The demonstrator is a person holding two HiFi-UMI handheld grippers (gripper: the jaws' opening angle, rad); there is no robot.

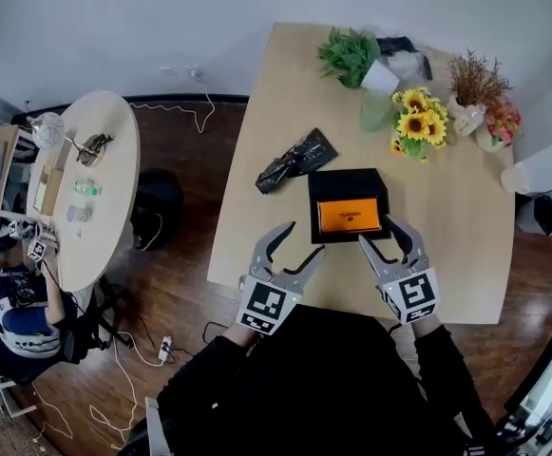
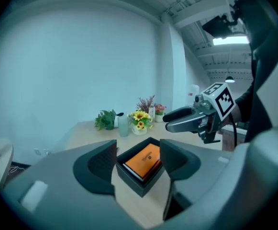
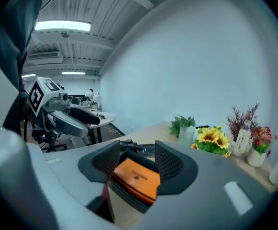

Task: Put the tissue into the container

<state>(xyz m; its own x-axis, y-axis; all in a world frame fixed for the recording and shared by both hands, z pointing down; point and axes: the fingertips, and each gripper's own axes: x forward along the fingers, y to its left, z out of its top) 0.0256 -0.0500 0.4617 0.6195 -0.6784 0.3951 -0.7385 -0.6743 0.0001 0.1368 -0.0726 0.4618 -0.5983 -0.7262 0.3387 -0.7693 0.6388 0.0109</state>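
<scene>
Pale wooden tabletop (image 1: 447, 245) fills the middle of the head view, with dark plank flooring (image 1: 185, 283) around it. On it sits the square black box (image 1: 349, 179), and a flat orange tissue packet (image 1: 350, 217) lies inside, flat on the bottom.

The left gripper (image 1: 299, 245) and right gripper (image 1: 380, 237) hover on the near side of the box, one off each front corner, both clear of it. Each gripper view shows its jaws standing apart and released, with only the box and packet showing through the gap beyond them.

Judging by how things lie, the placing step looks finished, since the packet is already in the container. If so, what remains is only to draw both grippers clear without nudging the box. If the packet needs seating, a light press from above would do.

Only the head view shows the round side table (image 1: 104, 226) far left of the box. The crumpled black wrapper (image 1: 295, 160) beyond the box's left corner appears in the head and right gripper views, but the left gripper view does not show it. Only the gripper views show the ceiling lights. The sunflower bunch (image 1: 416, 122) stands beyond the box's far right corner.
</scene>
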